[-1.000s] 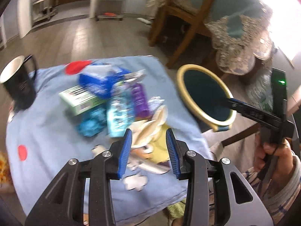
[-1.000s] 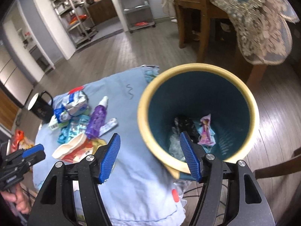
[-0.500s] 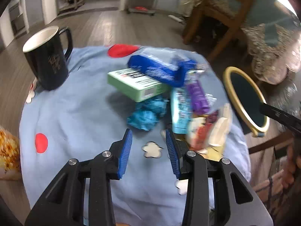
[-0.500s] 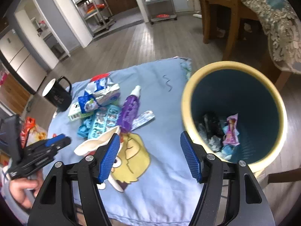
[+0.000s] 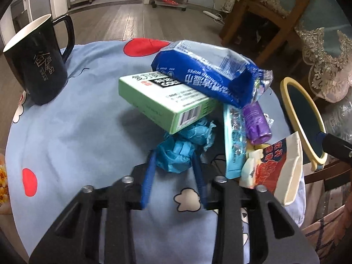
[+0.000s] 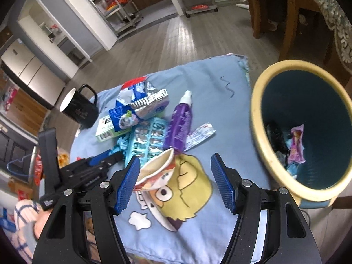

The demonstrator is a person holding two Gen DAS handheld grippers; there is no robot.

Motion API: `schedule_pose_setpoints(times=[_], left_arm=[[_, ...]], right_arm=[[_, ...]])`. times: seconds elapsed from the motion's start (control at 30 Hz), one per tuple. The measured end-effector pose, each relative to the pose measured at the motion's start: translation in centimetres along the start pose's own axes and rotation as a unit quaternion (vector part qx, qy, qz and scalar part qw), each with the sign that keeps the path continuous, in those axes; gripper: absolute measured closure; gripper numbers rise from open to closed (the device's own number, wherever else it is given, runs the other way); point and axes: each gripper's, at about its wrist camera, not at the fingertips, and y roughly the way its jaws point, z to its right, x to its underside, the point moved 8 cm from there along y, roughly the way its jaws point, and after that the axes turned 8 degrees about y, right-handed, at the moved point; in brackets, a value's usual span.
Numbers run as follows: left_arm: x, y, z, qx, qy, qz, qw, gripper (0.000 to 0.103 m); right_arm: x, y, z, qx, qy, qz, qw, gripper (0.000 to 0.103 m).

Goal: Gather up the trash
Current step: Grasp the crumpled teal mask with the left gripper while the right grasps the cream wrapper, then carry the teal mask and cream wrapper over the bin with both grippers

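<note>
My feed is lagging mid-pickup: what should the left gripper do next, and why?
Probably close. The left gripper is open, its blue fingers on either side of the crumpled teal paper wad on the light blue cartoon cloth. The green box overhangs the wad, so lift gently afterward.

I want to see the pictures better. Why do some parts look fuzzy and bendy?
Left wrist view: the left gripper is smeared by motion blur around the crumpled blue paper ball, and the table edge curves from the fisheye lens. Right wrist view: sharper, though the yellow-rimmed teal bin looks soft and stretched.
</note>
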Motion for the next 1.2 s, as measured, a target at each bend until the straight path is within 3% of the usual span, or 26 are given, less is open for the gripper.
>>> schedule_pose_setpoints(times=[0.17, 0.53, 0.57, 0.63, 0.73, 0.97, 1.2], left_arm=[[0.6, -0.6, -0.1, 0.005, 0.008, 0.000, 1.0000, 0.087], [3.4, -2.9, 0.2, 0.011, 0.012, -0.011, 0.9998, 0.087], [3.6, -3.1, 0.3, 0.012, 0.014, -0.012, 0.9998, 0.087], [4.1, -3.5, 0.7, 0.012, 0.022, -0.014, 0.9996, 0.087], [4.8, -4.3, 0.9, 0.017, 0.023, -0.016, 0.9995, 0.087], [5.7, -6.1, 2.3, 0.026, 0.033, -0.014, 0.9990, 0.087], [5.4, -7.5, 4.2, 0.036, 0.045, -0.005, 0.9983, 0.087]], right_arm=[[0.5, 1.6, -0.5, -0.007, 0.013, -0.020, 1.000, 0.035], [1.3, 4.2, -0.1, -0.030, 0.068, -0.059, 0.995, 0.037], [1.6, 4.4, 0.1, -0.025, 0.069, -0.066, 0.995, 0.040], [2.4, 4.9, 0.3, -0.022, 0.066, -0.084, 0.994, 0.061], [3.3, 5.0, 0.7, -0.014, 0.059, -0.100, 0.993, 0.078], [4.4, 2.6, 1.0, -0.024, 0.031, -0.100, 0.994, 0.090], [3.6, -1.2, 1.8, -0.033, 0.021, -0.061, 0.997, 0.091]])
